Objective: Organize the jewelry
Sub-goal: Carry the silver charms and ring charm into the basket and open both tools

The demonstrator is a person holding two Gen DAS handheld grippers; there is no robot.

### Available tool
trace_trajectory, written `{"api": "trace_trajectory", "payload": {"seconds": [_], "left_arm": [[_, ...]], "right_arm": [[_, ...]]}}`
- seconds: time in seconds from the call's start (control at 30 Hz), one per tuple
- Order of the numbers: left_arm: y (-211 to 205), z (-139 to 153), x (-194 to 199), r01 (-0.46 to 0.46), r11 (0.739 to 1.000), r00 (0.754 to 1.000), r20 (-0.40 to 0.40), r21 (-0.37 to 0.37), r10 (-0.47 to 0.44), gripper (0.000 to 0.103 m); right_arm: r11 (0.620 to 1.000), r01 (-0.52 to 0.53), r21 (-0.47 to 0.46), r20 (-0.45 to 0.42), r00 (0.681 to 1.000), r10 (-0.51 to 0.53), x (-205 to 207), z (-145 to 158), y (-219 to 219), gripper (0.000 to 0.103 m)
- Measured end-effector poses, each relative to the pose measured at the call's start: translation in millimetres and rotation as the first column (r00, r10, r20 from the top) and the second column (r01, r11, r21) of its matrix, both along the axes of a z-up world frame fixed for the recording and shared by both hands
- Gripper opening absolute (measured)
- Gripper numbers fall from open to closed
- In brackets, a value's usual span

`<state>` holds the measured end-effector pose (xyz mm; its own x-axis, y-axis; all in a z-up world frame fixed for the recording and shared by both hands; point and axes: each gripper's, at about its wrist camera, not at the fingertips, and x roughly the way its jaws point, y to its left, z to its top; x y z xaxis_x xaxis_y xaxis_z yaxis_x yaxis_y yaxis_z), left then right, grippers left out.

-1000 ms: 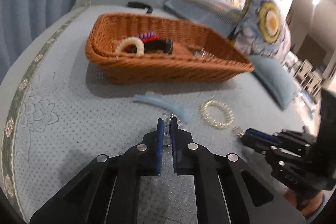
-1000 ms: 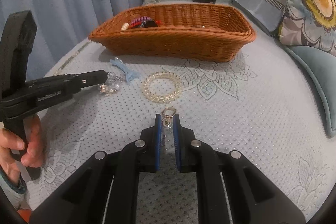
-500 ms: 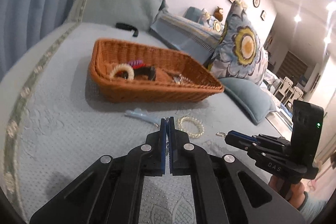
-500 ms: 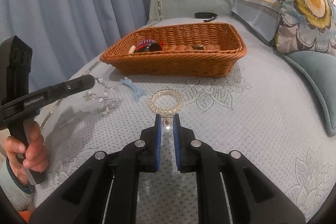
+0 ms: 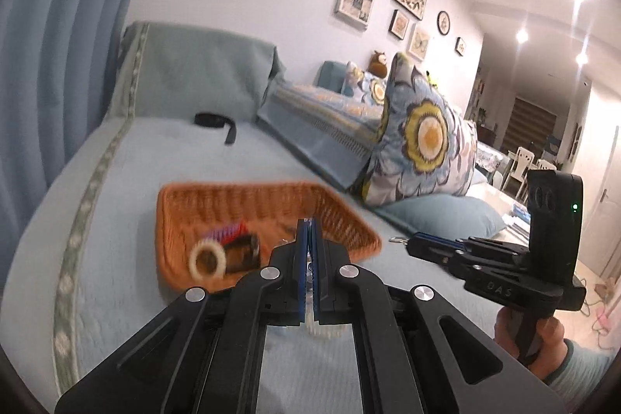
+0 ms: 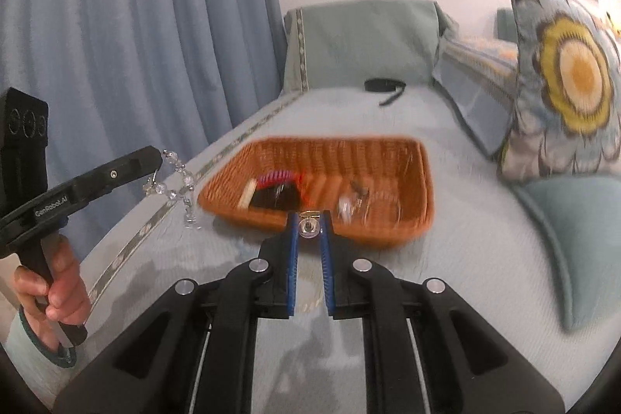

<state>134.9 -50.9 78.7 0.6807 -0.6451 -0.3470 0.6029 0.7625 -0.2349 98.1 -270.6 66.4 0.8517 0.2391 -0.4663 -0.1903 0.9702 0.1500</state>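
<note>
Left claw (image 6: pixel 157 158) is pinched on crystal chain (image 6: pixel 176 181); right claw (image 6: pixel 308 226) is clamped on metal clasp (image 6: pixel 308 227), near wicker basket (image 6: pixel 421 181).

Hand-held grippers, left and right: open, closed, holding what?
Left hand-held gripper: closed on the crystal bead chain, which dangles.
Right hand-held gripper: closed on a small metal clasp piece.

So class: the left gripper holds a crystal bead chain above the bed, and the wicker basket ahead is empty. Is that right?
Not quite. The wicker basket is not empty: the right wrist view shows hair ties and other small pieces inside. The left gripper does hold the crystal bead chain above the bed.
</note>
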Motion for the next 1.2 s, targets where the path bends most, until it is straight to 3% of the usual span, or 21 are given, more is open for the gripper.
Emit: {"api": "trace_trajectory", "payload": {"seconds": [0.3,0.63,0.87,1.2], "left_arm": [[-36,10,55,0.008,1.000,1.000,-0.003,0.012,-0.008,0.000],[-74,-29,99,0.008,0.998,0.997,-0.077,0.058,-0.004,0.000],[-77,-61,112,0.003,0.998,0.991,-0.136,0.058,0.005,0.000],[-80,-64,107,0.001,0.998,0.992,-0.130,0.070,0.008,0.000]], "right_arm": [[0.997,-0.006,0.076,-0.078,0.997,0.012,73,-2,-9,0.009],[0.987,0.033,0.157,-0.204,0.979,0.000,126,-38,-32,0.009],[0.983,0.051,0.176,-0.255,0.967,-0.004,139,-63,-42,0.009],[0.982,0.067,0.176,-0.280,0.960,-0.016,144,-69,-41,0.009]]}}
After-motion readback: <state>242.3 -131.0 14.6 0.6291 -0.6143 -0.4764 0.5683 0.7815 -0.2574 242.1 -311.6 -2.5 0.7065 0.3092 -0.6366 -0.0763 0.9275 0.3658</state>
